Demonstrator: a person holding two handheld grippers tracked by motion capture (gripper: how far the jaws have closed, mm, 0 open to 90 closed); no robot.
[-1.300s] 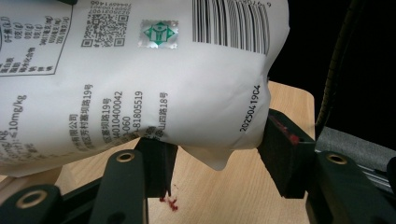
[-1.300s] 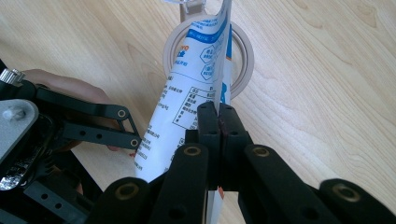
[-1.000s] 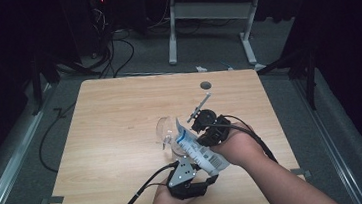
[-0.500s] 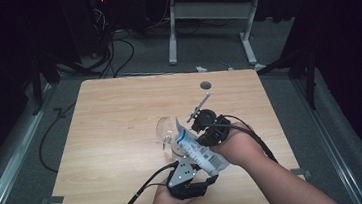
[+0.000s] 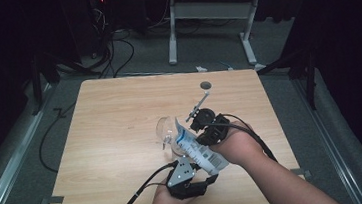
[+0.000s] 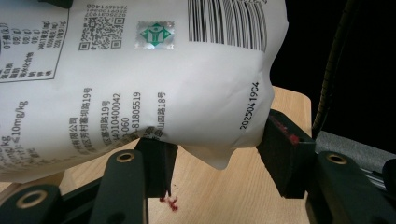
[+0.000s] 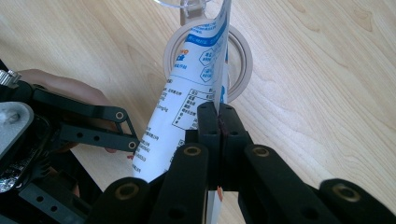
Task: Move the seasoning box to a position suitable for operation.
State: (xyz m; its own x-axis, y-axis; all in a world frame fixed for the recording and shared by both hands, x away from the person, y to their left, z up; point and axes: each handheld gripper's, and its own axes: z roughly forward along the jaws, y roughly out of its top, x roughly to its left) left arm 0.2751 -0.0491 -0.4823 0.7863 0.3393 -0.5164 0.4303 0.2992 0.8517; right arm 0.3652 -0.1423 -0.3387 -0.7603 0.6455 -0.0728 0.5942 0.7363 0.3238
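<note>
Both my grippers hold one white printed bag (image 5: 197, 148) above the near-right part of the bench (image 5: 112, 138). Left gripper (image 5: 189, 181): jaws part-spread around the bag's full bottom end, pads pressing its sides; in the left gripper view the bag (image 6: 140, 79) bulges between them, barcode and date stamp showing. Right gripper (image 5: 206, 127): jaws pinched flat together on the bag's thin sealed edge, seen plainly in the right gripper view (image 7: 218, 126).

Bag tilts, its upper end toward a clear glass jar (image 5: 165, 131) on the bench. In the right gripper view the bag's top corner stands over the jar (image 7: 236, 60), whose mouth is round; what is inside I cannot tell.

A small dark disc (image 5: 205, 85) lies near the far edge, well apart. Left half of the bench is bare wood. My hands sit close to the near edge.
</note>
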